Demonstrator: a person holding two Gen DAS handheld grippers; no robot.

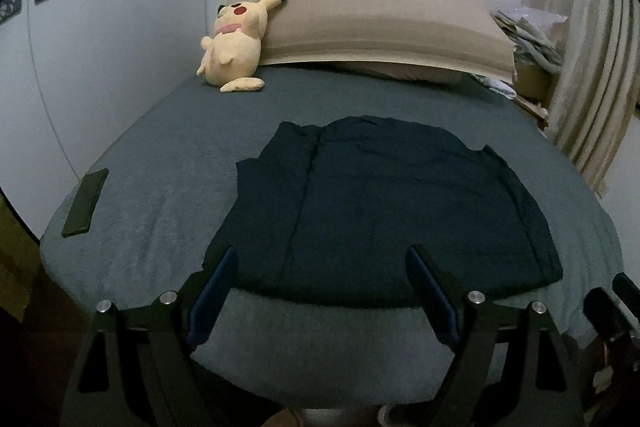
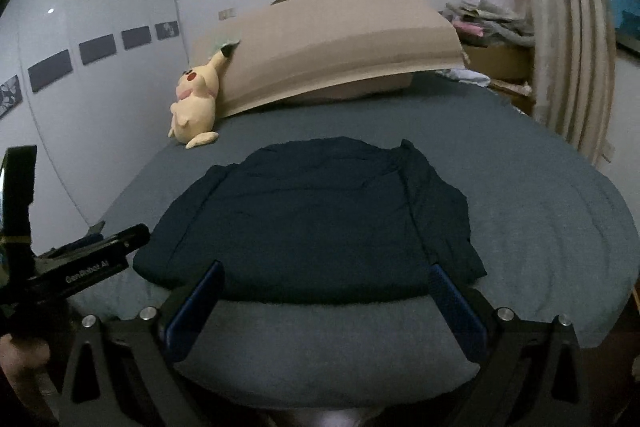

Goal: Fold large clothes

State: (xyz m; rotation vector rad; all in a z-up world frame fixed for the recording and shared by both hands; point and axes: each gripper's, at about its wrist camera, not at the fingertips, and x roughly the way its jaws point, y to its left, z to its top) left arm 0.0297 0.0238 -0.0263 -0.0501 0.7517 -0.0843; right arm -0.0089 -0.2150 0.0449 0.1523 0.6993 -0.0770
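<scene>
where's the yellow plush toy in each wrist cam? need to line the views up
Left wrist: the plush toy sits upper left of centre, at the far left corner of the bed, leaning on the beige headboard cushion.
Right wrist: the plush toy sits left of centre, at the same bed corner against the cushion.
Shared landmark: the dark shirt spread on the bed, ahead of both open grippers.

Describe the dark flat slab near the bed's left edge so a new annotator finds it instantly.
Start at the bed with its grey-blue cover, then go left of the dark navy garment spread in the middle. Near the left edge lies a phone-like slab, apart from the garment. It is the only rigid, glossy black rectangle there; the plush toy sits far up by the headboard.
</scene>
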